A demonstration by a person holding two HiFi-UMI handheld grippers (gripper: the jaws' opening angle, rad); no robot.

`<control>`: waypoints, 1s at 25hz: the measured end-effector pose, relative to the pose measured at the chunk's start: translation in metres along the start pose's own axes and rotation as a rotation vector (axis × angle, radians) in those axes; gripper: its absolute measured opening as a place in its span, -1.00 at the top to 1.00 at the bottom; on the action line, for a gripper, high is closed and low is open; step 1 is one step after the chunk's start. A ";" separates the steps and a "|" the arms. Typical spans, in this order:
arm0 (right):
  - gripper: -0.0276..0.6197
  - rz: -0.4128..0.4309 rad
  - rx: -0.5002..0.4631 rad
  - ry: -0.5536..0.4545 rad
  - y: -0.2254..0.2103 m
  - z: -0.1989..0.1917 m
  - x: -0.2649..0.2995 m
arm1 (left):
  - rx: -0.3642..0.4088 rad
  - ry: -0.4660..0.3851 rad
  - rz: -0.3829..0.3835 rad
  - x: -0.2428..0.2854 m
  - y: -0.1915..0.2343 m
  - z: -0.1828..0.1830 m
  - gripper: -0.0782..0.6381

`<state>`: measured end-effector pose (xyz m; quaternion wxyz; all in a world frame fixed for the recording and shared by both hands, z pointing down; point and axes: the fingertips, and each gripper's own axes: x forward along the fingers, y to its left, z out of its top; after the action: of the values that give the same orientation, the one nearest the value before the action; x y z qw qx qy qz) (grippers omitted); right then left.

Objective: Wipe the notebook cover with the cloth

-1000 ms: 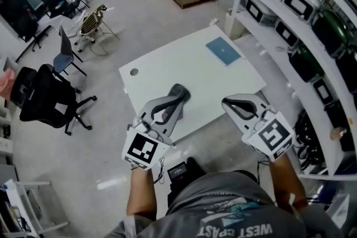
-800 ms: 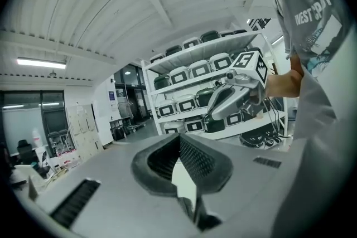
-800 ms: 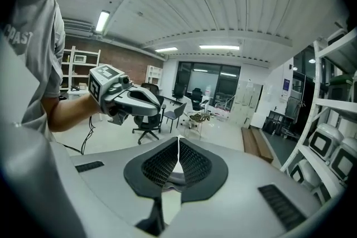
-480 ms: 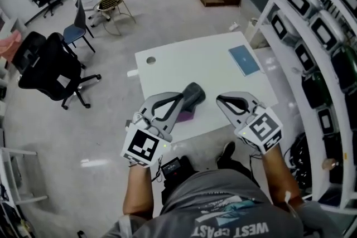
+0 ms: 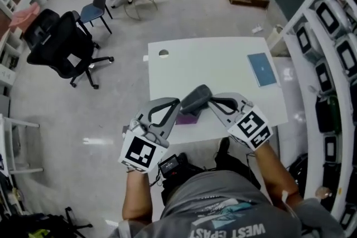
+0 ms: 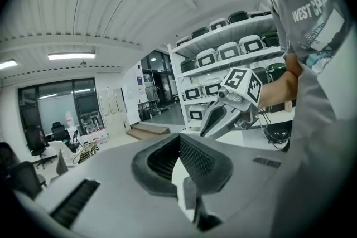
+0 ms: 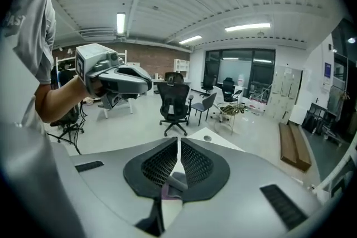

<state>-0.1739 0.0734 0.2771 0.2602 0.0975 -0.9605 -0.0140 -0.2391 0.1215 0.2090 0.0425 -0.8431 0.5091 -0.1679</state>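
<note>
The blue notebook (image 5: 261,69) lies flat at the far right of the white table (image 5: 223,64). A purple cloth (image 5: 188,118) rests near the table's front edge, partly hidden under my left gripper (image 5: 198,96). That gripper hovers above the cloth with its dark pads together and nothing in them. My right gripper (image 5: 212,102) points left, almost tip to tip with the left one, and is shut. In the right gripper view, a bit of purple shows low through the slit between the pads (image 7: 195,161). Both grippers are well short of the notebook.
The table has a round cable hole (image 5: 163,53) at its far left. A tall white shelf rack (image 5: 329,36) full of cases stands right of the table. A black office chair (image 5: 64,44) and a blue chair (image 5: 95,5) stand on the floor to the left.
My right gripper has swung left until its tip nearly meets the left one. The view has shifted, and the purple cloth now shows under the left gripper.
</note>
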 end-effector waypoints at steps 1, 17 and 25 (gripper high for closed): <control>0.81 0.022 0.001 0.008 -0.004 -0.008 0.007 | -0.010 0.012 0.016 0.004 0.001 -0.006 0.78; 0.22 0.302 0.042 0.232 -0.009 -0.160 0.125 | -0.192 0.174 0.072 0.068 -0.027 -0.101 0.78; 0.13 0.323 0.005 0.332 0.004 -0.217 0.158 | -0.220 0.198 0.066 0.078 -0.028 -0.128 0.78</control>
<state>-0.1992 0.0517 0.5433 0.4134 -0.0558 -0.9077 0.0462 -0.2242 0.0797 0.3542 -0.0949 -0.8049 0.5535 -0.1919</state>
